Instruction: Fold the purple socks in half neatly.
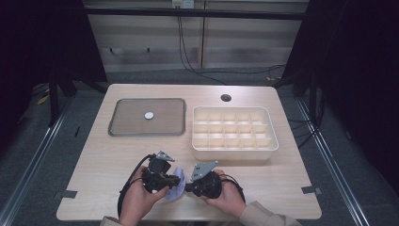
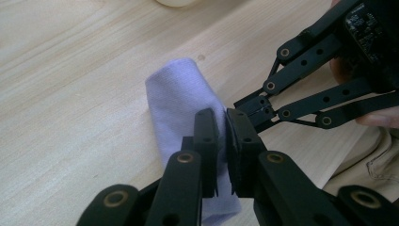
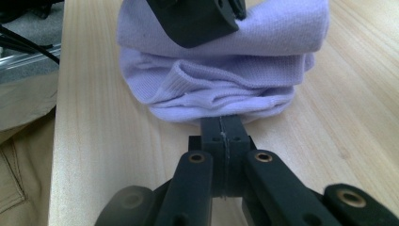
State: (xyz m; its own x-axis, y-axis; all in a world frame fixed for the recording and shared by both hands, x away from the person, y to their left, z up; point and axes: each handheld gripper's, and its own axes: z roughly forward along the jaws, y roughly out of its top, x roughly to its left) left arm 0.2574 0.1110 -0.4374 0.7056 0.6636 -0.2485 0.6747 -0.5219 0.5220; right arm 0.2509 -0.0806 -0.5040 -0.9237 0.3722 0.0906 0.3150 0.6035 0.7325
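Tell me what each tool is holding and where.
Left tool pinches the folded lilac sock across its layers; right tool grips its lower edge.

lilac sock (image 3: 226,61), cream organiser (image 1: 234,133), grey tray (image 1: 147,117)

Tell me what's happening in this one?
A person works a folded lilac sock at the table's near edge with two hand-held grippers. The left gripper pinches a fold of the sock. The right gripper has its jaws together at the sock's cuff end, though whether it grips fabric is unclear. Farther back sit a divided bin and a grey tray with a small white disc on it.
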